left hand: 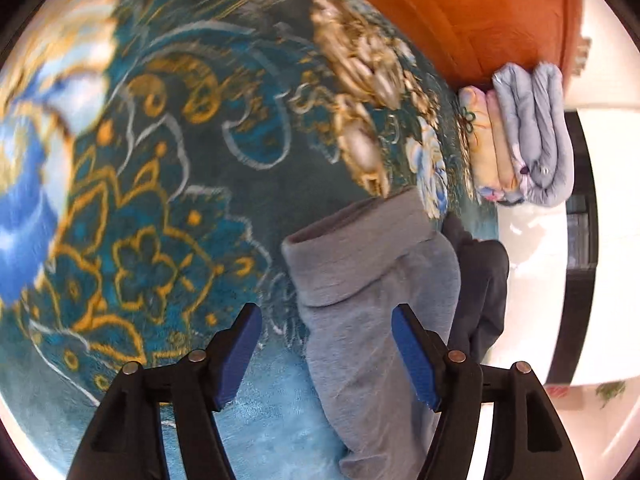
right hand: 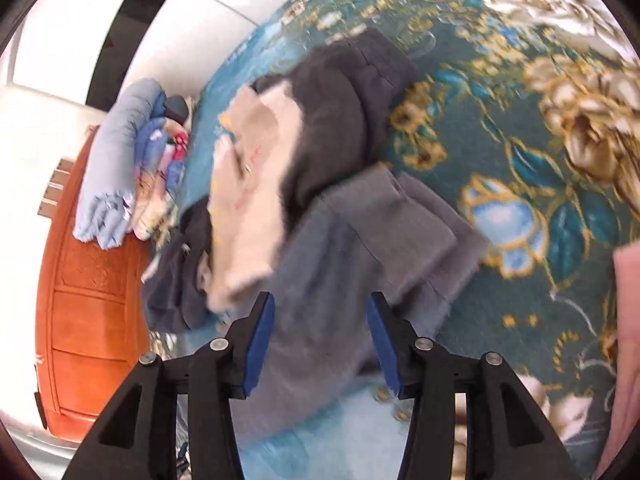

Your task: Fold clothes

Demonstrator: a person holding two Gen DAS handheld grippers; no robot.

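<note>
A grey garment (left hand: 368, 304) lies on the teal flowered bedspread (left hand: 168, 184), its cuffed end pointing away. My left gripper (left hand: 326, 354) is open just above it, with the cloth running between the blue pads. In the right wrist view the same grey garment (right hand: 360, 256) lies folded in layers, and my right gripper (right hand: 320, 340) is open just over its near edge. Behind it lies a pile of clothes: a dark grey piece (right hand: 332, 120) and a cream piece (right hand: 248, 200). A dark garment (left hand: 480, 280) lies beside the grey one.
Folded quilts (left hand: 524, 132) are stacked against the orange wooden headboard (left hand: 460, 12); they also show in the right wrist view (right hand: 120, 168). A pink cloth (right hand: 628, 320) lies at the right edge. The bed's edge and white floor (left hand: 532, 320) are close by.
</note>
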